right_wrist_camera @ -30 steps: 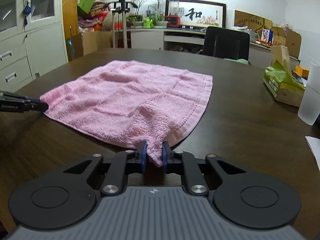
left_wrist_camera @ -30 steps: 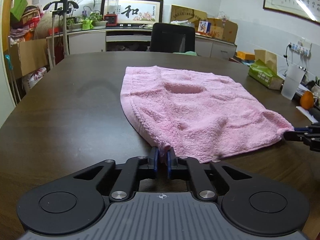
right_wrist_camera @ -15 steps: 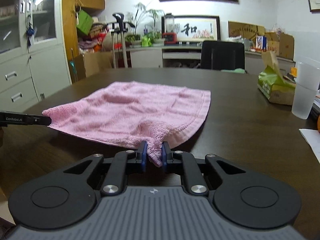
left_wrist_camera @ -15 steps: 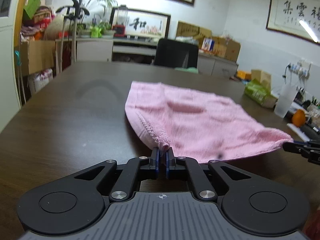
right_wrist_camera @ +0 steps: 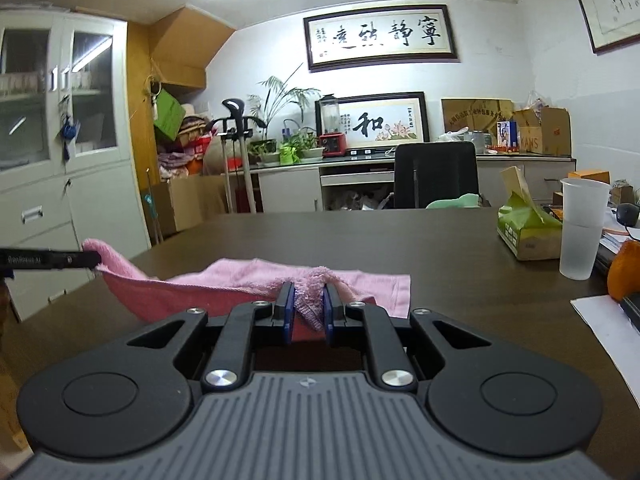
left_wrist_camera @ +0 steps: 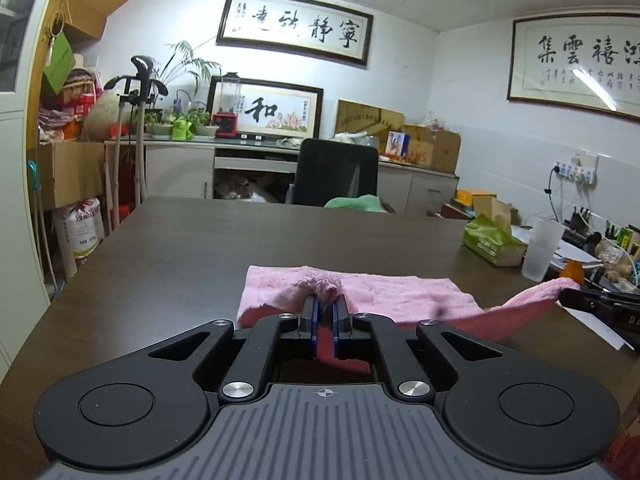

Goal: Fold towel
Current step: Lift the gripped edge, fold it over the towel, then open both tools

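L gripper (left_wrist_camera: 325,307): blue pads (left_wrist_camera: 314,316) pinched tight on 1 near corner of the pink towel (left_wrist_camera: 392,294), terry bunched up above the tips, a flap of cloth hanging through below. R gripper (right_wrist_camera: 308,304): jaws a bit wider apart but clamped on a thicker wad of the other near corner, cloth fills the gap, no slack visible. Each gripper also shows at the edge of the other's view w/ a corner pulled to a point, so both near corners are up off the table (left_wrist_camera: 200,248).

Towel: near edge lifted and sagging btwn the 2 grips, far part lying flat on the dark tabletop, roughly mid-table. Looks like the first fold is underway, near edge to be carried over to the far edge; not landed yet.

Handling, my read: light, fully limp, zero stiffness, so the middle will droop and drag unless the corners are kept apart and taut. Terry loop surface = high friction, unlikely to slip from the pads, not fragile. Corners are the right hold; a hem grip beats mid-cloth.

Clutter: tissue box (right_wrist_camera: 528,236), plastic cup (right_wrist_camera: 580,228), an orange (left_wrist_camera: 573,272) and papers (right_wrist_camera: 608,320) at the R side, well apart from the towel.
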The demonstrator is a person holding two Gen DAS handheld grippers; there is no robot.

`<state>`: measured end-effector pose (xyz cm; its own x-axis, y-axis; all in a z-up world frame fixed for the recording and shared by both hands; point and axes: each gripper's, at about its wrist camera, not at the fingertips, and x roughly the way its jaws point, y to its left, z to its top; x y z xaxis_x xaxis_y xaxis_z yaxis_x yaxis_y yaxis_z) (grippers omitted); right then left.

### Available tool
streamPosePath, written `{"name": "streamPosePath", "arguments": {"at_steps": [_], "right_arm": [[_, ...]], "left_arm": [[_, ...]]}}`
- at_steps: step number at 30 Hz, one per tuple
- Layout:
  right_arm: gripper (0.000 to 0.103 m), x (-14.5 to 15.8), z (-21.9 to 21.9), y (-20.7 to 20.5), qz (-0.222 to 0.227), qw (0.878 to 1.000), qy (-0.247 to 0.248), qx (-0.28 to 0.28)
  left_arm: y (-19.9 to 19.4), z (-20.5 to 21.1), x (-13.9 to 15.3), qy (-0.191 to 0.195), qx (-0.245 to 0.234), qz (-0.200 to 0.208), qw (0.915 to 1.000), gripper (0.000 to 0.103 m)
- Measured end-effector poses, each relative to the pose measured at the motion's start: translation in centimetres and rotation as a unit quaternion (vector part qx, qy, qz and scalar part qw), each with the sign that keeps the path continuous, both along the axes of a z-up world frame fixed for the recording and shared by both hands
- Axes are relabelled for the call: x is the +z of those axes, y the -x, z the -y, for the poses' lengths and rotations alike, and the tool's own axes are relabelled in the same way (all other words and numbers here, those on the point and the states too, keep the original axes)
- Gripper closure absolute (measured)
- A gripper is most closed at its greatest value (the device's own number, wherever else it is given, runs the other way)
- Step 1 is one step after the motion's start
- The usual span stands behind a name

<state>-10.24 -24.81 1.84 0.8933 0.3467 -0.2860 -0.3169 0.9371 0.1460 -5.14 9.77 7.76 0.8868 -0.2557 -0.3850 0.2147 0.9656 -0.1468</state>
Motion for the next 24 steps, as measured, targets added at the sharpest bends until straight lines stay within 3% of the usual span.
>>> {"name": "streamPosePath", "arguments": {"at_steps": [14,20,24], "right_arm": [[0.088,-0.7,-0.9,-13.7,-0.073,0.997,-0.004,-0.036],[0.087,-2.1,-1.6,-16.8,-0.1,0.994,0.012,-0.051],[0.083,-3.8,-1.8,-18.0,-0.112,0.992,0.011,-0.06]], "left_arm": [[-12.6,1.6,-1.4,-0.02,0.05,-0.05,0.9973,0.096],[-16.2,2.1,-3.7,-0.032,0.054,-0.079,0.9949,0.096],[-16.8,1.7,-4.8,-0.03,0.064,-0.097,0.9927,0.088]]}}
